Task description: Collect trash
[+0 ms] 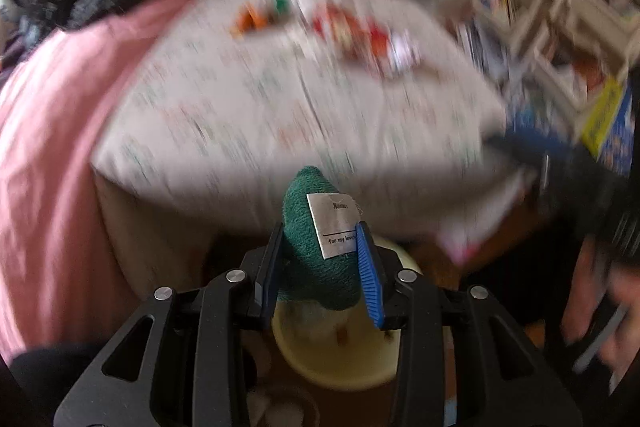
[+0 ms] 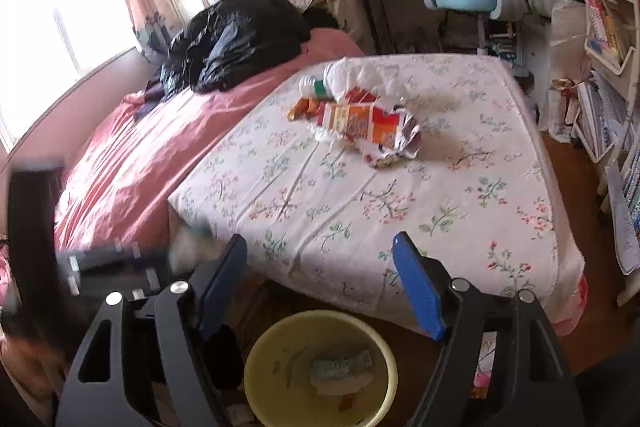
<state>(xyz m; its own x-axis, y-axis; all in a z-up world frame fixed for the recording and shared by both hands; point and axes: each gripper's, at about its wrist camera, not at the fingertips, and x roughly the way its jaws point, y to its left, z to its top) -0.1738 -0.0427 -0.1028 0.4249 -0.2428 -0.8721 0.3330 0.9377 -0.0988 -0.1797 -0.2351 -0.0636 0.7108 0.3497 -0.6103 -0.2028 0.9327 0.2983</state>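
Left gripper (image 1: 320, 259) fingers clamped on green sock (image 1: 316, 267), probably over yellow bin (image 1: 340, 359) for dropping; right gripper (image 2: 320, 287) fingers wide, empty.

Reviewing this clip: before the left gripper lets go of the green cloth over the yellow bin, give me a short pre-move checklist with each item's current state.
1. Left gripper has a firm hold on the green cloth: ok, pads press both sides.
2. Cloth is above the yellow bin: ok in the left wrist view, the bin's opening lies directly below.
3. Right gripper is free of any item: ok, jaws stand open with nothing between them.
4. Bin has room: ok, only a few scraps on its bottom.
5. Trash left on the bed: not ok, the snack wrapper and plastic bottle lie there.
6. Right gripper clear of the drop path: cannot tell.
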